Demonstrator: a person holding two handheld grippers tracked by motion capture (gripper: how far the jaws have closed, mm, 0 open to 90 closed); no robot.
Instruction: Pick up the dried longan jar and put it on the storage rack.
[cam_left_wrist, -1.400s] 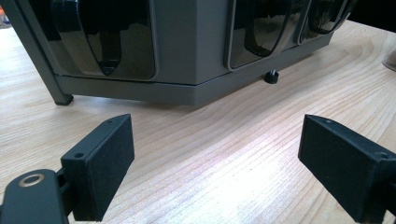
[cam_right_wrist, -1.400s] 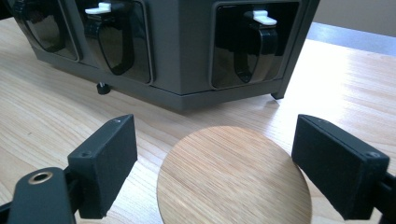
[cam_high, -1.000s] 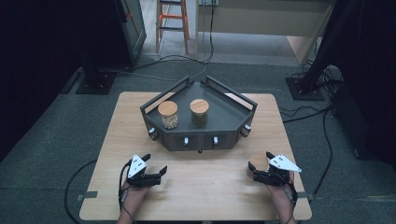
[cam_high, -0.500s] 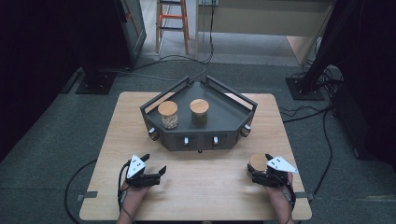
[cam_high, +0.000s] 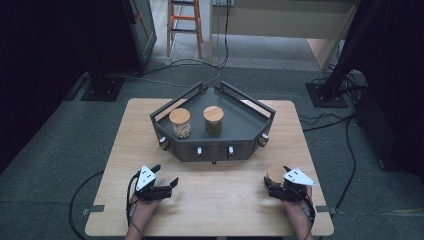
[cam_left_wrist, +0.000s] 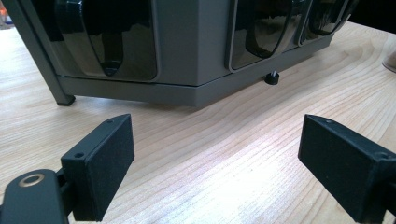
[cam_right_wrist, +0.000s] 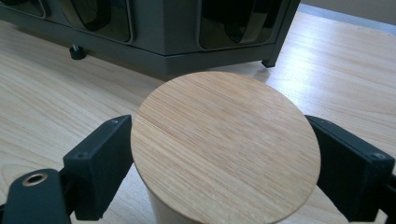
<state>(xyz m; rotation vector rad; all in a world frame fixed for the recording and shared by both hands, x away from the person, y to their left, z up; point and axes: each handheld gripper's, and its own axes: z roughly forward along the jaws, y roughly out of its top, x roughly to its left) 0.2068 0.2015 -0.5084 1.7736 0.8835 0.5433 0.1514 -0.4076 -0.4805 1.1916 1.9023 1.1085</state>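
Three jars with round wooden lids are on the scene. Two stand side by side on the dark grey rack (cam_high: 240, 131) at the table's (cam_high: 220, 210) twelve o'clock: one (cam_high: 180, 122) holds pale round pieces, the other (cam_high: 213, 120) something darker. The third jar (cam_right_wrist: 224, 144) stands on the bare wood at about four o'clock, in front of the rack's right corner. Its lid is a flat disc of light, fine-grained wood, and the body below looks pale. The right gripper (cam_high: 278, 186) has its black jaws set around this jar, pads at the lid's edge on either side; whether they press I cannot tell. The left gripper (cam_left_wrist: 215, 163), at eight o'clock, has its jaws wide apart over bare tabletop.
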